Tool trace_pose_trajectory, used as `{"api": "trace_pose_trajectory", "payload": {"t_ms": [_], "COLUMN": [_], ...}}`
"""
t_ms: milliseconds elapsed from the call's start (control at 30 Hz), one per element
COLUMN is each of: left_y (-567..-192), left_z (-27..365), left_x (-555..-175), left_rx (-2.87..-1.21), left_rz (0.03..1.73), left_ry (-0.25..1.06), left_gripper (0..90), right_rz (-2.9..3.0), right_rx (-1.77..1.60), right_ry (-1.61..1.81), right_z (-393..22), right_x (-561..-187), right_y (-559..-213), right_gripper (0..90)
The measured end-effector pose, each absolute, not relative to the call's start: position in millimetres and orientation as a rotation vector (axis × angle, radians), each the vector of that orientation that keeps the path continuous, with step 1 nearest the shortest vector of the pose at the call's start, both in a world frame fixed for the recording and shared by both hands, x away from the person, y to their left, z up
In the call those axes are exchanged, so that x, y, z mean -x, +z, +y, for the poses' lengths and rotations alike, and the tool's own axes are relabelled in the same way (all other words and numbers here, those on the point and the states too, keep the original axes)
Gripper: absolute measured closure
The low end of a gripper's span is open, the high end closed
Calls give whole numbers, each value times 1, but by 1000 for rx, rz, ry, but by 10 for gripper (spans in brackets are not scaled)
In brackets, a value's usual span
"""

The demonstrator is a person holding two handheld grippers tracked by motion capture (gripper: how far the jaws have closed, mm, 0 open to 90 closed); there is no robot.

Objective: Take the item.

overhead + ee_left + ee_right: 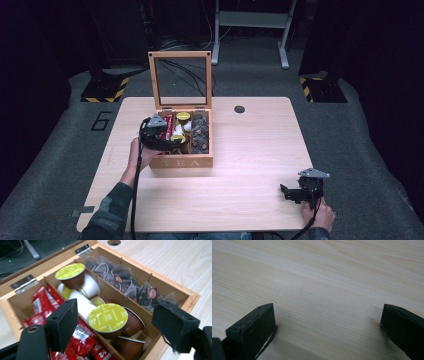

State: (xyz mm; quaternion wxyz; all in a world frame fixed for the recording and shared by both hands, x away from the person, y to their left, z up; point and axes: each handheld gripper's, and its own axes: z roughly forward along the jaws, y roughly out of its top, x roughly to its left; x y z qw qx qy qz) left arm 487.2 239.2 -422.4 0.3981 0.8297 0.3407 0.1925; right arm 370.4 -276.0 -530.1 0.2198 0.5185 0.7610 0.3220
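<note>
Green-lidded capsule (108, 318) between left gripper (125, 325) jaws, untouched, inside tea box (192, 296)

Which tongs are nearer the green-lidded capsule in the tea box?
Left. The left tongs straddle the green-lidded capsule without touching; the right tongs rest far off on the table.

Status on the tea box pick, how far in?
Done: tea box lid open. In hand: left gripper over the middle compartment, jaws either side of a green-lidded coffee capsule, not gripping it. Left: close and lift. Right gripper open, idle on the table.
</note>
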Motion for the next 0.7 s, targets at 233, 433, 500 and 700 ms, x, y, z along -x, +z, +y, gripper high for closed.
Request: {"api": "trace_pose_trajectory", "payload": {"t_ms": [233, 433, 500, 700], "left_y": [-432, -438, -440, -443], "left_z": [224, 219, 219, 218], "left_x": [-497, -503, -505, -504], "left_rx": [-2195, -2232, -2255, -2279], "left_rz": [803, 834, 838, 831], "left_ry": [460, 451, 454, 429], "left_gripper": [275, 339, 358, 375], "right_rz": [2104, 2104, 2104, 2104], "right_rx": [-1435, -1434, -1434, -1433], "right_ry": [891, 890, 890, 889], "right_z": [-276, -276, -276, -276], "right_x": [-370, -370, -370, -370], "right_y": [-530, -530, -530, -530], "right_gripper": [0, 0, 0, 0]}}
